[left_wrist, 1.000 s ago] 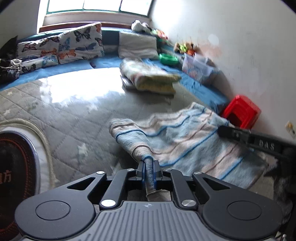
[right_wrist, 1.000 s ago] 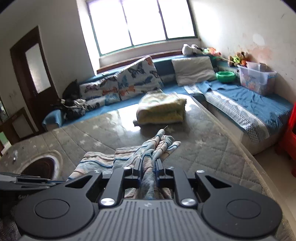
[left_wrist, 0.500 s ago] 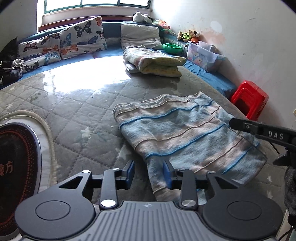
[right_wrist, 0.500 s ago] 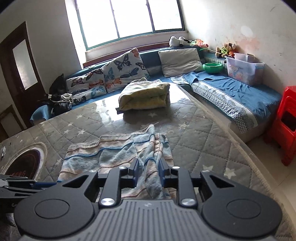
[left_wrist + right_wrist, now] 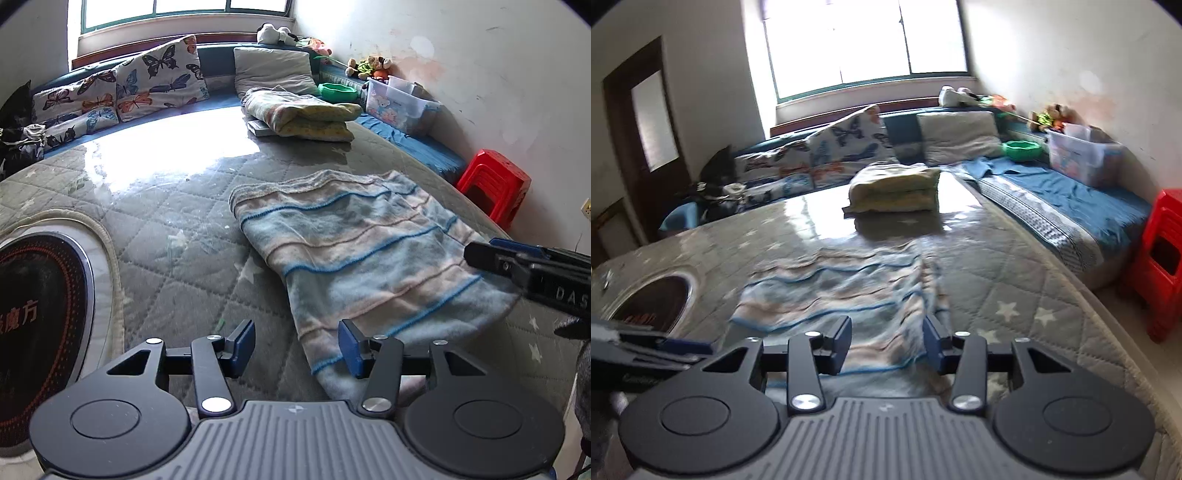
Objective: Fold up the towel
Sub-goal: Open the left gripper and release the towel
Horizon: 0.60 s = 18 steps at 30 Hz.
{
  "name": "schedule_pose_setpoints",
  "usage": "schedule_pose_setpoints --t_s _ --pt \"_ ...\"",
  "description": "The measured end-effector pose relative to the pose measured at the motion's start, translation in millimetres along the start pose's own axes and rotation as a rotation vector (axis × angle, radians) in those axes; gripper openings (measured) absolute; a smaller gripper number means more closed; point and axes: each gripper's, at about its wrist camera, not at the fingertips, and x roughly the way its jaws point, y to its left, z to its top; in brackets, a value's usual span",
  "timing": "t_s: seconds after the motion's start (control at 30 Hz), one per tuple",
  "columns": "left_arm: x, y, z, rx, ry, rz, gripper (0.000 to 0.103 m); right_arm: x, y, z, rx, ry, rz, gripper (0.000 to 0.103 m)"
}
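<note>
A pale blue towel (image 5: 362, 251) with blue and pink stripes lies folded flat on the grey quilted mattress (image 5: 177, 229). My left gripper (image 5: 297, 349) stands open above the towel's near left corner, gripping nothing. In the right wrist view the same towel (image 5: 842, 288) spreads ahead, blurred by motion. My right gripper (image 5: 886, 341) is open over the towel's near right edge, with cloth showing between the fingers but not pinched. The right gripper's fingers (image 5: 517, 264) also reach in from the right of the left wrist view.
A folded yellow blanket (image 5: 299, 118) lies further back on the mattress. Butterfly cushions (image 5: 122, 92) line a blue bench under the window. A red stool (image 5: 493, 186) stands by the right wall. A clear bin (image 5: 402, 103) and green bowl (image 5: 338, 92) sit on the bench. A round dark label (image 5: 37, 314) marks the mattress at left.
Both grippers were shut on the towel's corners a second ago. They have opened, let the towel drop flat on the mattress, and pulled back and up.
</note>
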Motion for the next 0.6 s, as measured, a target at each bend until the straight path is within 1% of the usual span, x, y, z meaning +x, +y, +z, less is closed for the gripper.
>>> schedule_pose_setpoints --t_s 0.1,0.23,0.47,0.6 --pt "-4.0 -3.3 -7.0 0.023 -0.005 0.005 0.053 -4.6 6.1 -6.8 -0.027 -0.002 0.013 0.043" --pt "-7.5 -5.7 -14.2 0.050 -0.004 -0.003 0.053 -4.7 9.3 -17.6 -0.049 0.027 0.013 0.043" --pt "-8.6 -2.5 -18.6 0.054 -0.002 -0.009 0.054 -9.6 -11.2 -20.7 0.031 0.034 -0.119 0.043" --pt "-8.8 -2.6 -19.3 0.054 -0.002 -0.009 0.054 -19.1 -14.2 -14.3 0.023 -0.024 -0.101 0.043"
